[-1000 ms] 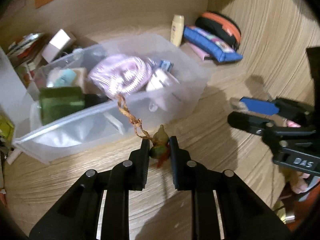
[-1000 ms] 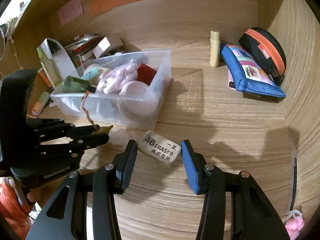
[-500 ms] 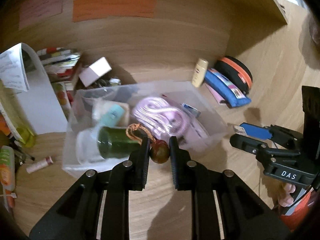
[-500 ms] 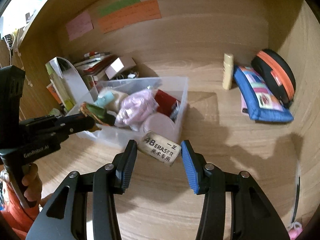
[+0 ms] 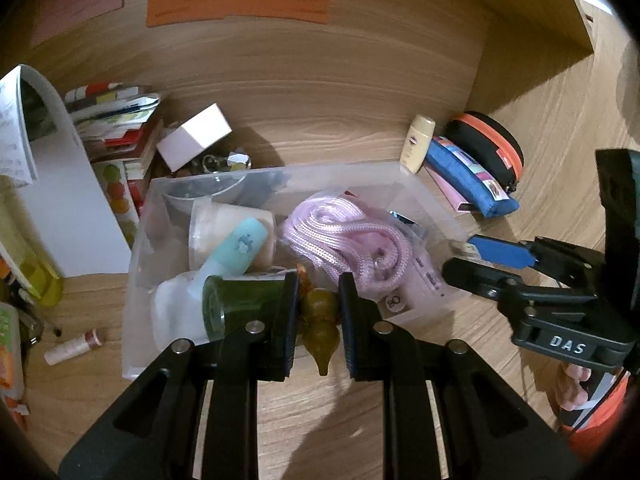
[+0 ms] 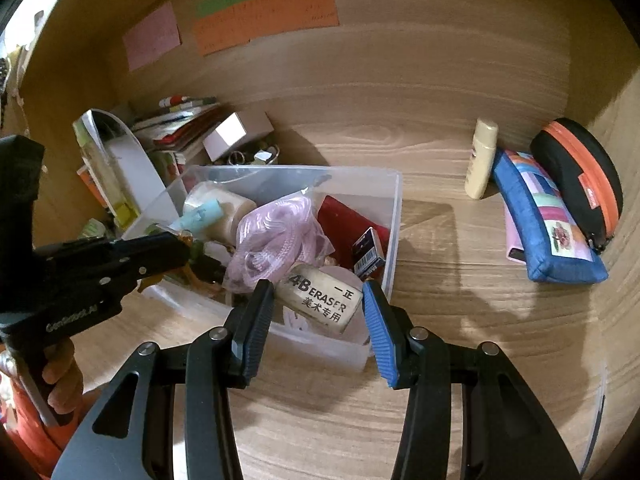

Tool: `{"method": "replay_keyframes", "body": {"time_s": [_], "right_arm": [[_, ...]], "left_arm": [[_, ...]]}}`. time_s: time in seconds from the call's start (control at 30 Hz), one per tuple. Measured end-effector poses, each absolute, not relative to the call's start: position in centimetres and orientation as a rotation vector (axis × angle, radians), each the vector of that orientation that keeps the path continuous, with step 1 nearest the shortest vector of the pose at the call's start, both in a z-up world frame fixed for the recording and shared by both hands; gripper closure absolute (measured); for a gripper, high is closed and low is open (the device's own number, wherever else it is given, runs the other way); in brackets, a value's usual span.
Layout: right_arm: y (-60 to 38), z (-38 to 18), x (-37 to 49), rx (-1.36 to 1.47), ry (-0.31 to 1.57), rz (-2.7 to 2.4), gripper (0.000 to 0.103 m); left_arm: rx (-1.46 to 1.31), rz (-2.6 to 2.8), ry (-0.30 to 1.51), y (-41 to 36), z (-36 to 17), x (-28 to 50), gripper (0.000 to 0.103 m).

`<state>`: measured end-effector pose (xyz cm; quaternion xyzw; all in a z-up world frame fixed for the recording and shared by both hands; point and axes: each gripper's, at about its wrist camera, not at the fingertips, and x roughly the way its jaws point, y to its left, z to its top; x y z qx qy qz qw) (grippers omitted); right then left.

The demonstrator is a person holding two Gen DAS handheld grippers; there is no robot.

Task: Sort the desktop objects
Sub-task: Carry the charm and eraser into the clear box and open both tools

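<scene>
My left gripper is shut on a small olive gourd charm with an orange braided cord, held over the front edge of the clear plastic bin. The left gripper also shows in the right wrist view, above the bin's left side. My right gripper is shut on a white 4B eraser, held over the bin's front right corner. The right gripper shows in the left wrist view. The bin holds a pink rope bundle, a green jar, a teal tube and a red item.
A blue pencil pouch, a black and orange case and a cream bottle lie at the back right. A white box, books and a file holder stand at the back left. A lip balm lies left of the bin.
Both grippers have moved forward and up over the bin, each still holding its object. The gourd charm now hangs over the bin's front edge; the eraser is above the bin's front right corner.
</scene>
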<state>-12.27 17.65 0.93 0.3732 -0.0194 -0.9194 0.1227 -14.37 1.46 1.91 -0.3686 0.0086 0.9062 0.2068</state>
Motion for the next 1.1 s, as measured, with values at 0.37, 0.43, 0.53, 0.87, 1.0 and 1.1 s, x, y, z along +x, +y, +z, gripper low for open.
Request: {"method": "replay_keyframes", "body": {"time_s": [0.37, 0.43, 0.53, 0.87, 1.0, 1.1], "right_arm": [[16.6, 0.4, -12.9, 1.112, 0.009, -2.69, 0.059], [16.6, 0.5, -12.6, 1.107, 0.001, -2.688, 0.051], [16.5, 0.6, -12.2, 1.094, 0.005, -2.691, 0.048], [16.7, 1.6, -10.2, 1.059, 0.034, -2.693, 0.042], [16.5, 2.2, -8.8, 1.013, 0.064, -2.712, 0.034], [16.4, 2.7, -7.8, 0.983, 0.072, -2.715, 0.033]], "left_arm": [[-0.975, 2.535, 0.185, 2.9, 1.5, -13.3, 0.068], [-0.959, 2.554, 0.186, 2.8, 1.7, -13.0, 0.061], [-0.948, 2.574, 0.179, 2.5, 2.0, -12.8, 0.057], [-0.92, 2.665, 0.129, 1.0, 3.1, -11.5, 0.033], [-0.908, 2.702, 0.102, 0.2, 3.6, -10.8, 0.02], [-0.903, 2.738, 0.104, -0.1, 3.9, -9.9, 0.015]]}}
